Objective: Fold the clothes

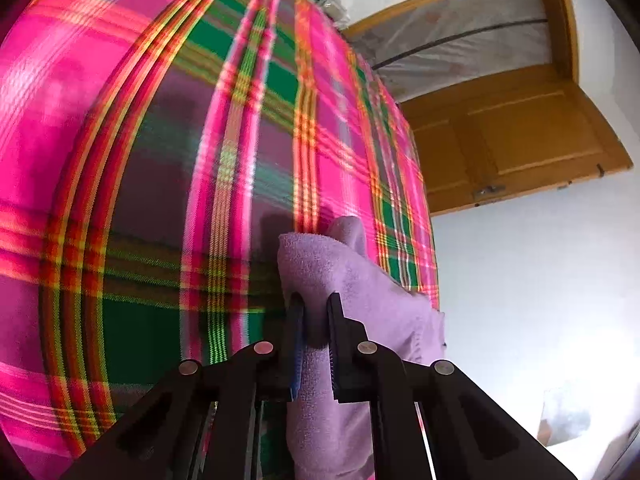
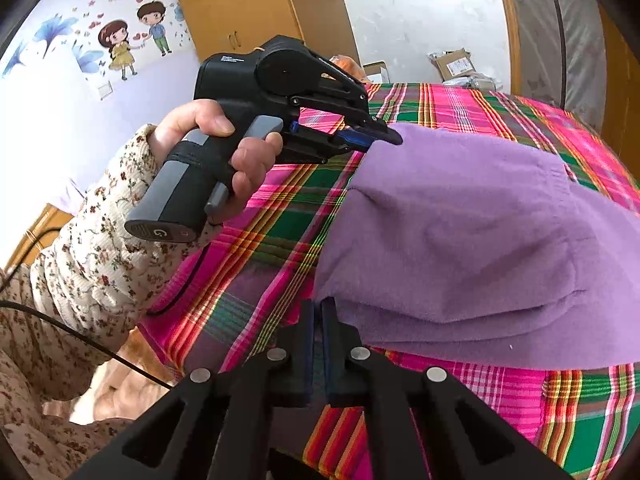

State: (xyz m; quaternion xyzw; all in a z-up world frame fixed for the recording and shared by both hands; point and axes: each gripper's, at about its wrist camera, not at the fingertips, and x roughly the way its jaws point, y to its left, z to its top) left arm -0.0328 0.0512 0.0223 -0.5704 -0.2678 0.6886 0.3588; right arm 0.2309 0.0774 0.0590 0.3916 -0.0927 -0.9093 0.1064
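Observation:
A purple fleece garment [image 2: 460,232] lies on the plaid bedcover [image 2: 280,240], its near edge doubled over. In the right wrist view, my right gripper [image 2: 319,307] sits at the garment's near left corner. Its jaws are almost together, and the corner's edge appears pinched between the tips. A hand [image 2: 244,160] holds my left gripper [image 2: 390,135] at the garment's far left corner. In the left wrist view, the left gripper [image 1: 315,307] is shut on a raised fold of the purple garment [image 1: 320,264], and the cloth runs down between its fingers.
The pink, green and red plaid bedcover [image 1: 160,160] fills the left wrist view. Past its far edge are a wooden door [image 1: 520,136] and cardboard boxes [image 2: 452,64]. A person's floral sleeve [image 2: 92,248] and a black cable [image 2: 80,336] are at the left, by a wardrobe [image 2: 256,4].

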